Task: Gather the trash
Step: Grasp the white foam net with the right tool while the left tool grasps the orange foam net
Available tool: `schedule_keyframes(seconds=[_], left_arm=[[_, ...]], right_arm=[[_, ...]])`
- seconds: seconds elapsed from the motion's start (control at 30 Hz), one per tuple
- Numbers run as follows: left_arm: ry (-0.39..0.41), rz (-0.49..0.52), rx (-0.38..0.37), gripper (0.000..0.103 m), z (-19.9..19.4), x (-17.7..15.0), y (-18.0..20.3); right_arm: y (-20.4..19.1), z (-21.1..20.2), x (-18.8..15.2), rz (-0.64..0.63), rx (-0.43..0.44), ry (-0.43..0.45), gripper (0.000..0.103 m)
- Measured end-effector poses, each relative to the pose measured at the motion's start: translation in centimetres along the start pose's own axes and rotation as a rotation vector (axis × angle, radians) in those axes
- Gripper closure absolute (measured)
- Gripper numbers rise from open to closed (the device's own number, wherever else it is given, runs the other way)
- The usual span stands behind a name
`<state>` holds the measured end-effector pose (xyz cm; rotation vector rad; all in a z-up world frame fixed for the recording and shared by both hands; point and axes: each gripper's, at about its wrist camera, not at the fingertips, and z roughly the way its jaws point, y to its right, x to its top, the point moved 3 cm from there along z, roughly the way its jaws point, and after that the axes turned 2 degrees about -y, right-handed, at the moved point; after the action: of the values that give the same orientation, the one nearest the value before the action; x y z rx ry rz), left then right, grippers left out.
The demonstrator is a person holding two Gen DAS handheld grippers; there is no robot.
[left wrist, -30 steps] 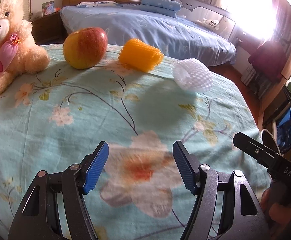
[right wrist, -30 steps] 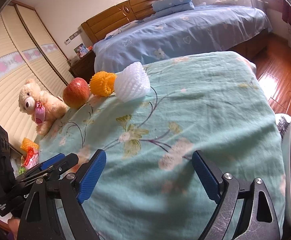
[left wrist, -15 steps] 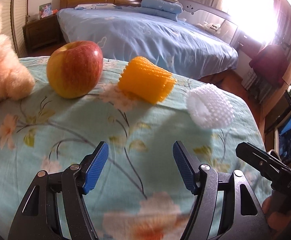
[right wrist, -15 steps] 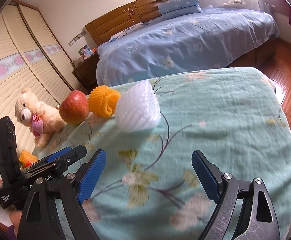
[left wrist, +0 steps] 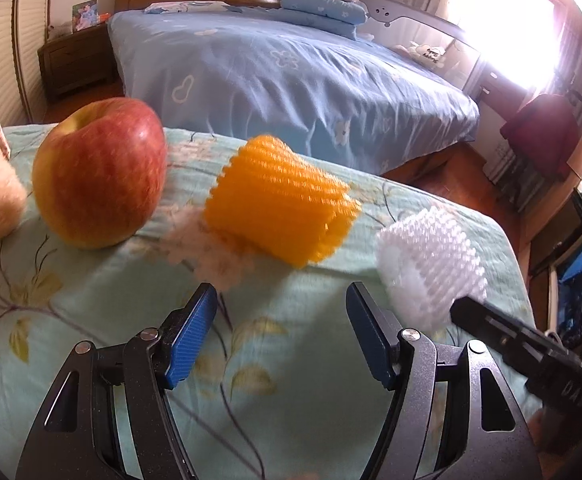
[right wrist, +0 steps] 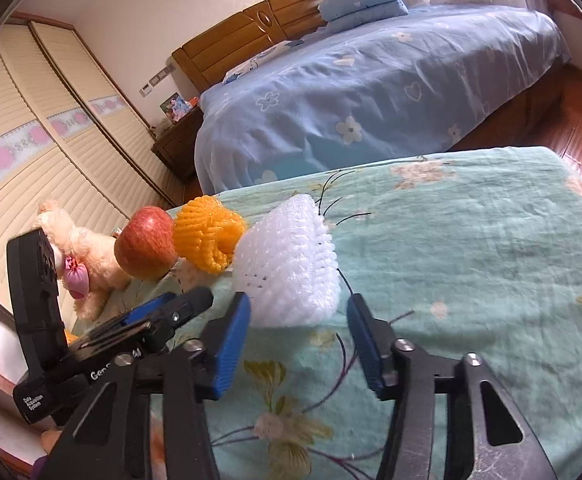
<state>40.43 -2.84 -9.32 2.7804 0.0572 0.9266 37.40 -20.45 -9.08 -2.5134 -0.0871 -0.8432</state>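
Observation:
On the floral green bedspread (left wrist: 91,300) lie an orange foam fruit net (left wrist: 279,200) and a white foam fruit net (left wrist: 431,264), side by side. My left gripper (left wrist: 281,320) stands open just short of the orange net, with nothing between its blue pads. In the right wrist view the white net (right wrist: 291,272) sits at the tips of my right gripper (right wrist: 297,316), whose jaws are closing; the net's near edge lies between the pads, which do not visibly press on it. The orange net (right wrist: 207,236) lies left of it.
A red apple (left wrist: 99,172) stands left of the orange net, and a cream teddy bear (right wrist: 79,248) sits beyond it. A blue-covered bed (right wrist: 371,80) lies behind. The bedspread's far edge drops off just past the nets. The left gripper's body (right wrist: 151,320) is close beside my right one.
Both grippers have moved forward over the bedspread toward the nets. The right jaws have narrowed, and the white net now sits at their tips.

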Motion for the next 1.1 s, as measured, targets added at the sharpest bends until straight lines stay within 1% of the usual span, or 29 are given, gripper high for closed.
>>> schedule_keyframes(seconds=[0.03, 0.07, 0.1, 0.13, 0.2, 0.27, 0.3, 0.33, 0.37, 0.43, 0.5, 0.67, 0.8, 0.9, 0.93, 1.0, 1.03, 1.07, 1.1], left_arm=[[-0.001, -0.006, 0.003, 0.035, 0.2, 0.2, 0.1], [0.002, -0.011, 0.008, 0.035, 0.2, 0.3, 0.1], [0.007, -0.012, 0.021, 0.035, 0.4, 0.5, 0.1], [0.011, -0.01, 0.038, 0.035, 0.6, 0.6, 0.1], [0.014, -0.01, 0.047, 0.039, 0.9, 0.7, 0.0], [0.009, -0.011, 0.044, 0.066, 1.4, 0.8, 0.0], [0.001, -0.011, 0.04, 0.07, 1.6, 0.8, -0.1], [0.001, -0.013, 0.037, 0.079, 1.7, 0.9, -0.2], [0.005, -0.016, 0.032, 0.09, 1.6, 0.9, -0.3], [0.006, -0.019, 0.014, 0.102, 1.5, 0.8, -0.4], [0.017, -0.015, 0.014, 0.102, 1.0, 0.5, -0.4], [0.042, -0.006, -0.013, 0.103, -0.9, -0.7, -0.1], [0.05, -0.001, -0.028, 0.103, -2.2, -1.6, 0.2], [0.041, -0.009, -0.034, 0.102, -2.5, -1.5, 0.3], [0.037, -0.017, -0.037, 0.098, -2.5, -1.3, 0.3], [0.036, -0.034, -0.037, 0.076, -2.4, -0.7, 0.3], [0.038, -0.043, -0.022, 0.048, -2.4, -0.5, 0.4], [0.052, -0.052, -0.008, 0.037, -2.3, -0.1, 0.4], [0.072, -0.054, 0.006, 0.037, -2.2, 0.4, 0.7]], right_arm=[[0.0, 0.3, 0.0, 0.002, 0.005, -0.008, 0.062], [0.0, 0.6, 0.0, 0.005, 0.013, -0.018, 0.066], [0.0, 0.8, 0.1, 0.006, 0.02, -0.025, 0.072], [-0.1, 0.9, 0.1, 0.004, 0.025, -0.03, 0.076], [-0.2, 1.0, -0.1, -0.005, 0.029, -0.037, 0.08], [0.0, 1.0, -0.3, -0.002, 0.033, -0.039, 0.083], [0.1, 0.9, -0.3, 0.001, 0.035, -0.04, 0.085], [0.2, 0.9, -0.4, 0.003, 0.037, -0.041, 0.085], [0.3, 0.8, -0.5, 0.006, 0.04, -0.042, 0.086], [0.4, 0.6, -0.6, 0.009, 0.042, -0.04, 0.088], [0.3, 0.3, -0.8, 0.009, 0.045, -0.036, 0.09], [0.0, -1.0, -1.2, 0.003, 0.053, -0.02, 0.091], [-0.2, -2.3, -1.9, -0.002, 0.054, -0.01, 0.091], [0.0, -3.1, -2.5, -0.002, 0.049, -0.004, 0.091], [0.1, -3.3, -2.7, 0.001, 0.049, -0.003, 0.091], [0.6, -3.9, -3.3, 0.015, 0.053, 0.003, 0.091], [1.0, -4.2, -3.6, 0.024, 0.054, 0.006, 0.091], [1.3, -4.4, -4.0, 0.033, 0.054, 0.008, 0.091], [1.7, -4.6, -4.3, 0.041, 0.053, 0.01, 0.091]])
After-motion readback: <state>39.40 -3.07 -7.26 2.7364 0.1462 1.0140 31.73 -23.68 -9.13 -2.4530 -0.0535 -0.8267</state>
